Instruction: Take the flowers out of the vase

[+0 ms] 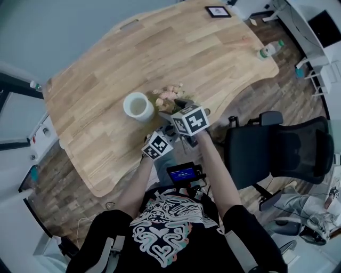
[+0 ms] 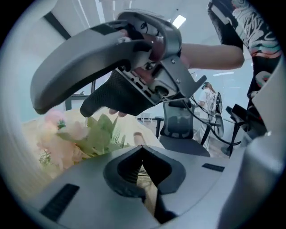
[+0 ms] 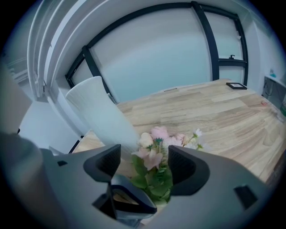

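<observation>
The right gripper (image 3: pixel 149 163) has its jaws spread wide, and the bunch of artificial flowers (image 3: pixel 155 150) sits in the gap between them: pink and cream blooms, a small white daisy and green leaves. There is space on both sides, so the pads do not press on the bunch. The left gripper (image 2: pixel 142 150) has its jaws closed tip to tip with nothing caught between them. It sits low behind the right gripper, nearer the person, and in its own view the right one fills the upper part, with the flowers off to the left. The flowers are out of the white vase (image 3: pixel 100 114), just beside it on its right. Whether they touch its wall cannot be told. In the head view the vase stands upright on the wooden tabletop (image 1: pixel 101 69), a little in from the near edge where that edge curves inward in front of the person. The bunch lies between the vase and that curve. At the far edge of the tabletop lies a small black picture frame (image 1: pixel 218 11), and at the far right corner a clear bottle (image 1: pixel 268 50) lies on its side. A black office chair (image 1: pixel 282 152) stands off the near right edge, next to the person's right forearm.
</observation>
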`<state>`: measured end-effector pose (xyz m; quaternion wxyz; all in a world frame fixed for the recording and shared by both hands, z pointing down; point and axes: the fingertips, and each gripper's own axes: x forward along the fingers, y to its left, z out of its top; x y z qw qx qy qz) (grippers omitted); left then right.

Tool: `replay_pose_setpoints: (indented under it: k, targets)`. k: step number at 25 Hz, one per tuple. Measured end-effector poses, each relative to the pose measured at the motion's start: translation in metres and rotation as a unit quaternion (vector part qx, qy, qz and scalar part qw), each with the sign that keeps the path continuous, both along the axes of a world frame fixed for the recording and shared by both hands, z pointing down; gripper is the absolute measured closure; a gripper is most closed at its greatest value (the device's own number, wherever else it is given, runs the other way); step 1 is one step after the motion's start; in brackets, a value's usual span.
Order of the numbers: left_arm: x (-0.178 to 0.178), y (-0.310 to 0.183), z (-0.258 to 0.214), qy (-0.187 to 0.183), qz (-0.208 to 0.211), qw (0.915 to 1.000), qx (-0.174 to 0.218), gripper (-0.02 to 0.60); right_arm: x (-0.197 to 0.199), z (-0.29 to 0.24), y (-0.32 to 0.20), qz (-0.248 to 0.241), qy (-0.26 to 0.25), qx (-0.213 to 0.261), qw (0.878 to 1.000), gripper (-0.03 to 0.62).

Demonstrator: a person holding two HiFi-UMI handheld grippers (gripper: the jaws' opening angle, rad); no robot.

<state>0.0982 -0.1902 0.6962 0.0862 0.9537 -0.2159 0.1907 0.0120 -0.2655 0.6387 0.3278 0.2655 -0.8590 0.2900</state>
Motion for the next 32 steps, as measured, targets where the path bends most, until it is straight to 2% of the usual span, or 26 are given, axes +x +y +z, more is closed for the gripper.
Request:
replay_pose_setpoints:
  k: [3,6,10,12,15,18,19,20,21,24,26,30,32]
  targets:
    - [-0.008,-0.012,0.007,-0.029,-0.017,0.9994,-0.007,0.578,0.005,-0.008,-0.003,-0.003,0.005,0.010,1.000,0.289]
    - [-0.016,-0.017,0.008,-0.036,-0.033,0.9987,-0.013,0.578,0.015,-0.024,-0.005,0.009,0.004,0.031,0.999,0.290]
    - [-0.031,-0.024,-0.027,0.010,-0.078,0.9967,0.020,0.578,0.032,-0.043,-0.009,0.042,-0.012,0.078,0.996,0.290]
    - [-0.041,-0.025,-0.041,0.030,-0.100,0.9943,0.022,0.578,0.038,-0.049,-0.007,0.051,-0.021,0.102,0.993,0.290]
    - [-0.067,-0.014,-0.050,0.038,-0.134,0.9901,0.021,0.577,0.042,-0.053,0.005,0.065,-0.042,0.122,0.989,0.290]
    - [-0.093,-0.002,-0.055,0.033,-0.155,0.9869,0.030,0.577,0.041,-0.054,0.016,0.072,-0.066,0.123,0.988,0.293]
    - [-0.103,-0.001,-0.058,0.034,-0.169,0.9845,0.032,0.577,0.041,-0.054,0.018,0.073,-0.066,0.128,0.987,0.304]
    - [-0.111,-0.001,-0.062,0.038,-0.186,0.9812,0.033,0.577,0.043,-0.056,0.021,0.077,-0.064,0.140,0.985,0.462]
    - [-0.118,0.000,-0.067,0.044,-0.202,0.9777,0.034,0.577,0.044,-0.059,0.025,0.080,-0.063,0.153,0.983,0.590]
    - [-0.128,0.012,-0.082,0.040,-0.220,0.9735,0.047,0.577,0.041,-0.074,0.050,0.062,-0.075,0.174,0.980,0.591]
    - [-0.136,0.020,-0.098,0.038,-0.231,0.9703,0.061,0.577,0.037,-0.092,0.067,0.046,-0.092,0.205,0.973,0.591]
    - [-0.164,0.038,-0.142,0.056,-0.267,0.9579,0.091,0.577,0.045,-0.121,0.091,0.068,-0.088,0.258,0.960,0.591]
    - [-0.176,0.053,-0.160,0.063,-0.283,0.9520,0.097,0.577,0.051,-0.134,0.110,0.076,-0.110,0.259,0.957,0.591]
